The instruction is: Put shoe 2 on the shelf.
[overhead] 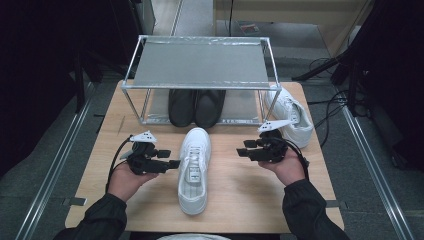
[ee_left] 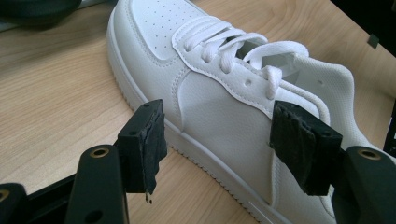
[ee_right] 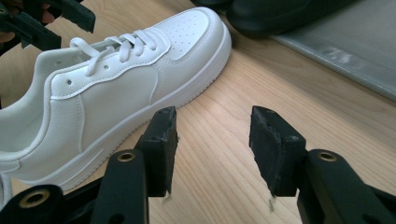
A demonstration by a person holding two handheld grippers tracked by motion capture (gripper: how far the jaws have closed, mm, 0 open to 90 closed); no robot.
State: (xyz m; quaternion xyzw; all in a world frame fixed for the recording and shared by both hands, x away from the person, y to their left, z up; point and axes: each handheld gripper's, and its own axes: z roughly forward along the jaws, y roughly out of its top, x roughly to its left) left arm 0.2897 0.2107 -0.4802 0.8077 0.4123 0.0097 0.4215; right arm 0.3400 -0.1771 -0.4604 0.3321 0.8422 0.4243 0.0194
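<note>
My left tongs (overhead: 173,164) sit w/ jaws apart, released, right at the side of the white sneaker (overhead: 194,170); pads straddle its mid-section, not pressing. Sneaker lies on the counter (overhead: 240,200) btwn both tongs, toe twd the metal rack (overhead: 200,65). My right tongs (overhead: 242,149) are released too, nothing btwn the jaws, off the shoe's other side w/ bare wood under them.

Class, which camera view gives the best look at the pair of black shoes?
The high view: the black shoes stand side by side on the rack's lower shelf, toes facing the person. The right gripper view catches just one toe at its top edge; the left gripper view shows a dark sliver.
</note>
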